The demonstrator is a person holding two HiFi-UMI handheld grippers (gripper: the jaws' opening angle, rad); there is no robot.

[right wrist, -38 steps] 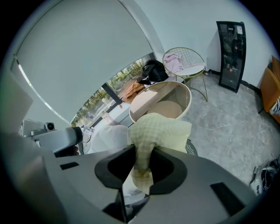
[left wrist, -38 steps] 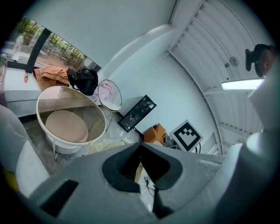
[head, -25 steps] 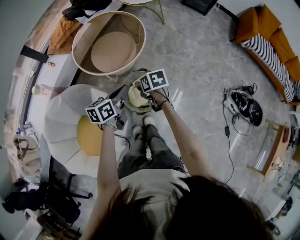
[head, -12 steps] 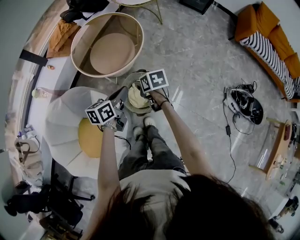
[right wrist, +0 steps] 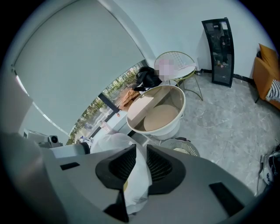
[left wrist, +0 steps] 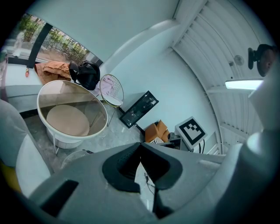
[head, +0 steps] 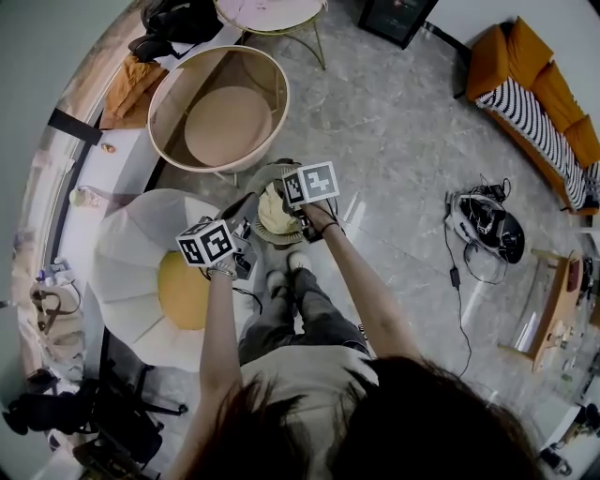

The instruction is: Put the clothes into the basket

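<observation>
A round wire basket (head: 265, 234) stands on the floor in front of the person's feet, with cream-coloured cloth (head: 274, 208) lying in it. My right gripper (head: 292, 208) hangs over the basket. In the right gripper view a pale cloth (right wrist: 138, 175) fills the gap of the right gripper (right wrist: 141, 146) from pad to pad and hangs down over its body; the jaws have just been closing on it. The basket (right wrist: 186, 148) shows just past the right jaw. My left gripper (head: 251, 199) is held left of the basket. In its own view the left gripper (left wrist: 140, 143) has its tips touching and nothing between them.
A white petal-shaped chair (head: 131, 244) with a yellow cushion stands left of the basket. A round tub-like table (head: 220, 98) is just beyond it, and a wire chair (head: 272, 14) farther back. An orange sofa (head: 539, 75) and cabled gear (head: 486, 214) lie to the right.
The head view has slid a little, so everything sits slightly lower in it. Both grippers keep their places relative to the basket and the chair.
</observation>
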